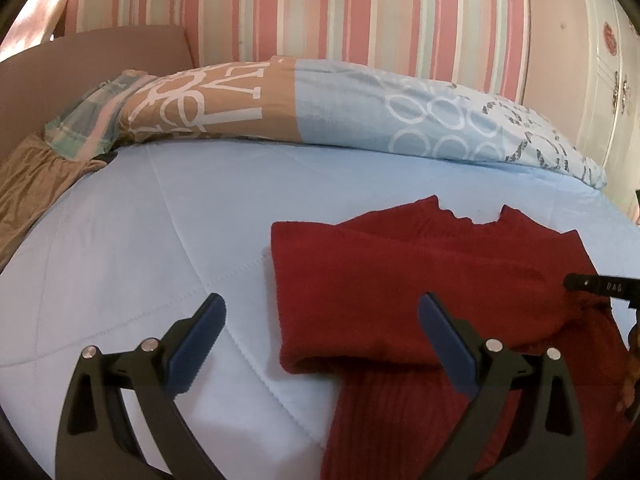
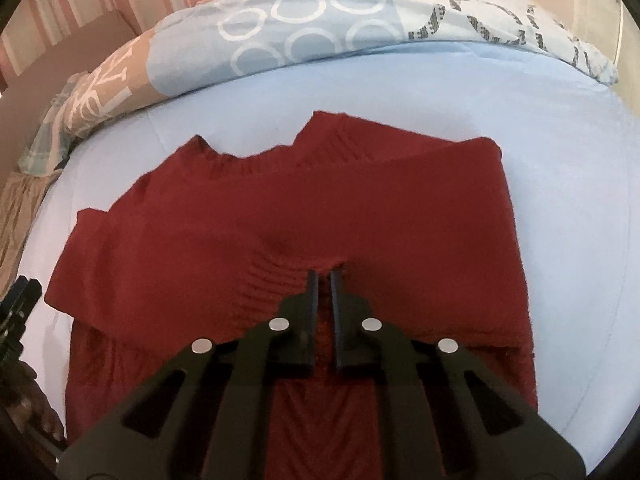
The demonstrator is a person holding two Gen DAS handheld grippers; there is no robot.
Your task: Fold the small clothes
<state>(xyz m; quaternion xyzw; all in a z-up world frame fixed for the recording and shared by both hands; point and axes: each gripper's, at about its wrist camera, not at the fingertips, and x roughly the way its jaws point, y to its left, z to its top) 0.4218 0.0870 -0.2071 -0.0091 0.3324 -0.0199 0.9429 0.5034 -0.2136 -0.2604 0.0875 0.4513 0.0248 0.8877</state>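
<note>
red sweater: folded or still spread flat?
Partly folded. The red sweater has a sleeve laid across its body; the right gripper pinches the cuff.

Spread tongs [image 1: 320, 312] over red sweater [image 1: 420, 272]

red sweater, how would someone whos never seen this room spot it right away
Start at the bed with the pale blue quilt and the patterned pillow along its far edge. The red sweater lies partly folded on the quilt in front of that pillow. It is the only dark red, ribbed knit piece there.
</note>
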